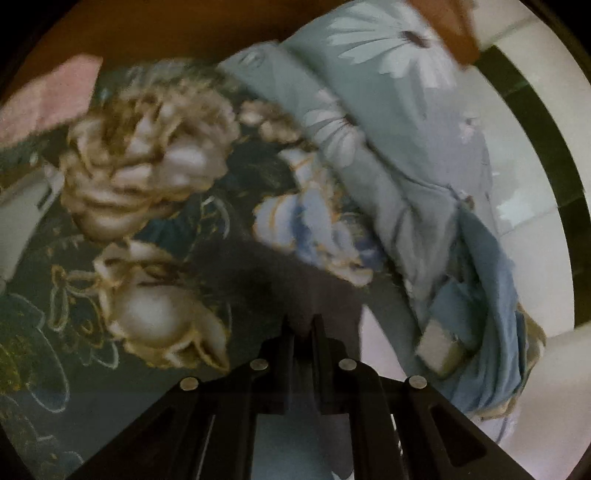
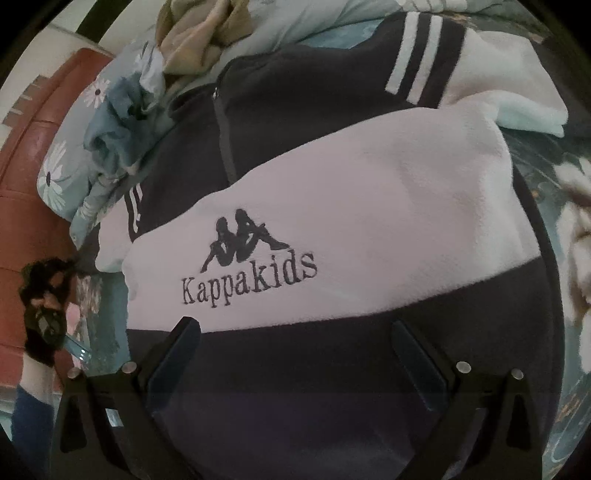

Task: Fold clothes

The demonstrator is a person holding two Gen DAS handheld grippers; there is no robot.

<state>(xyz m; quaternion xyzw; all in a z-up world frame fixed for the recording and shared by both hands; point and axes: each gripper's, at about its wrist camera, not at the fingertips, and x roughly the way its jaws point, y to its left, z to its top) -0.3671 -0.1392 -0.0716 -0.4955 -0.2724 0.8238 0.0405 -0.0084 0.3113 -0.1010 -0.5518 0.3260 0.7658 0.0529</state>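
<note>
A fleece jacket [image 2: 332, 192] lies spread on the bed, dark grey with a broad white chest band, a "Kappa kids" logo and striped sleeves. My right gripper [image 2: 295, 336] hovers open over its dark lower band, the fingers wide apart and nothing between them. In the left wrist view my left gripper [image 1: 301, 330] is shut, and a dark grey fold of the jacket [image 1: 266, 273] is pinched at its tips and rises off the bedspread. That view is blurred. A white part of the jacket [image 1: 373, 332] shows just right of the fingers.
Under the jacket lies a dark green bedspread [image 1: 155, 173] with big cream flowers. A pale blue daisy-print quilt [image 1: 388, 110] is bunched beside it, with a blue cloth [image 1: 491, 295] and a pink cloth [image 1: 51, 99]. A beige garment [image 2: 199, 33], red-brown furniture [image 2: 33, 184] and white floor tiles [image 1: 532, 206] border the bed.
</note>
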